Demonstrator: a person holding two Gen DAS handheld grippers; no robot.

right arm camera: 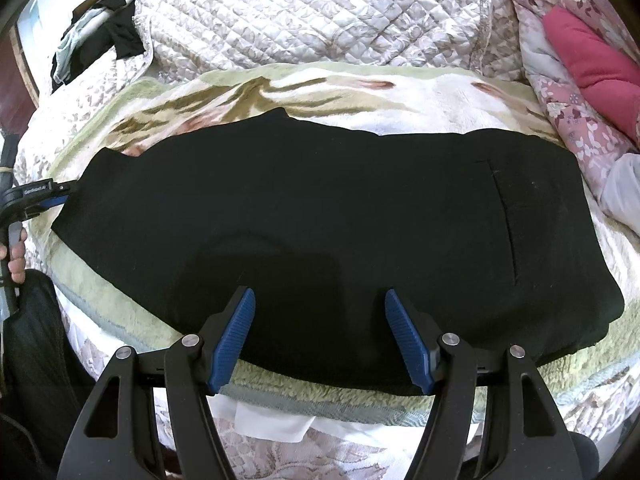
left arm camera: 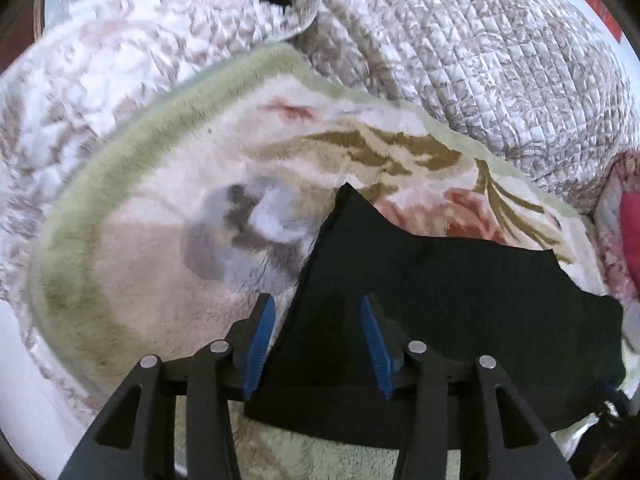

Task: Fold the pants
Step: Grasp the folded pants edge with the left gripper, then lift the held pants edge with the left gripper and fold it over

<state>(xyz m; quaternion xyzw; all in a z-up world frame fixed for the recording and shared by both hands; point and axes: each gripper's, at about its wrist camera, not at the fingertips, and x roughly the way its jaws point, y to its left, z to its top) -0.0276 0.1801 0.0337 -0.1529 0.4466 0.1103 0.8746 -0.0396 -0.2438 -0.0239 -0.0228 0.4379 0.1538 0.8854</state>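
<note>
Black pants point(right arm camera: 320, 216) lie flat across a fluffy floral blanket point(right arm camera: 360, 88) on a bed, folded into a wide band with a pocket slit near the right end. My right gripper point(right arm camera: 320, 304) is open above the pants' near edge, holding nothing. My left gripper point(left arm camera: 316, 312) is open at the pants' left end point(left arm camera: 440, 292), with the cloth's edge running between its blue fingers point(left arm camera: 262, 340); it is not closed on the cloth. The left gripper also shows at the far left of the right wrist view point(right arm camera: 60, 196).
A quilted grey-white bedspread point(right arm camera: 320, 12) is heaped behind the blanket. Pink floral bedding and a magenta cushion point(right arm camera: 592, 64) lie at the right. Dark clothes point(right arm camera: 116, 40) are piled at the back left. A white sheet point(right arm camera: 272, 420) lies at the near bed edge.
</note>
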